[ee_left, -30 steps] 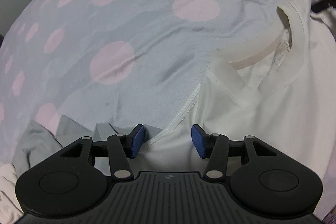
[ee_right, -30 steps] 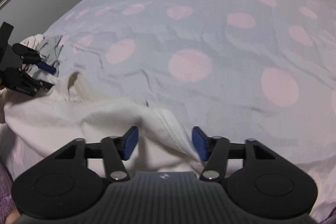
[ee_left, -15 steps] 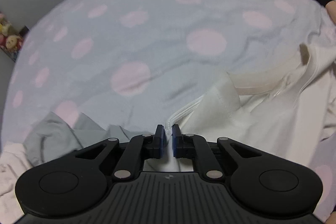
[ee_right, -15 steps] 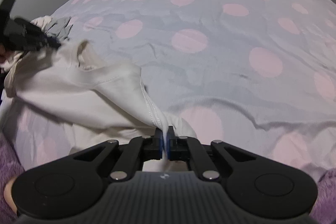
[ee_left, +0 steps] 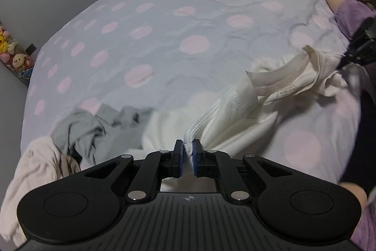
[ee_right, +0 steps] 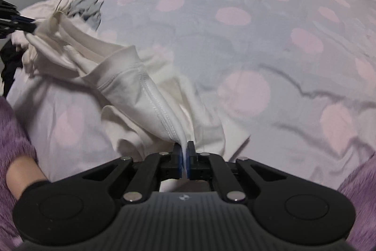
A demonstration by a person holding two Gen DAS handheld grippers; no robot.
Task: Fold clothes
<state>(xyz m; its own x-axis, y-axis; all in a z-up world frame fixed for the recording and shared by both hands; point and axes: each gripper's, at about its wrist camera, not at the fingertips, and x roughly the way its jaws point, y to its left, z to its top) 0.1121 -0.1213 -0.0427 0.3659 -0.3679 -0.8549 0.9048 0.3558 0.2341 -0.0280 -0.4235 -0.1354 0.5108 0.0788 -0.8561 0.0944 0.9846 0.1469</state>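
The folding has barely begun: the white T-shirt (ee_left: 237, 117) is picked up but not yet spread or creased. The left gripper (ee_left: 187, 158) has its fingers clamped on a shoulder seam, and the right gripper (ee_right: 185, 160) pinches the opposite shoulder seam, so the shirt hangs bunched between them, collar (ee_left: 282, 77) open, over the dotted bed (ee_left: 164, 22). It has yet to be laid flat and folded. A grey garment (ee_left: 94, 126) and a pale pink one (ee_left: 37, 168) wait crumpled at eight o'clock in the left wrist view. No basket, drawer or other container is visible.
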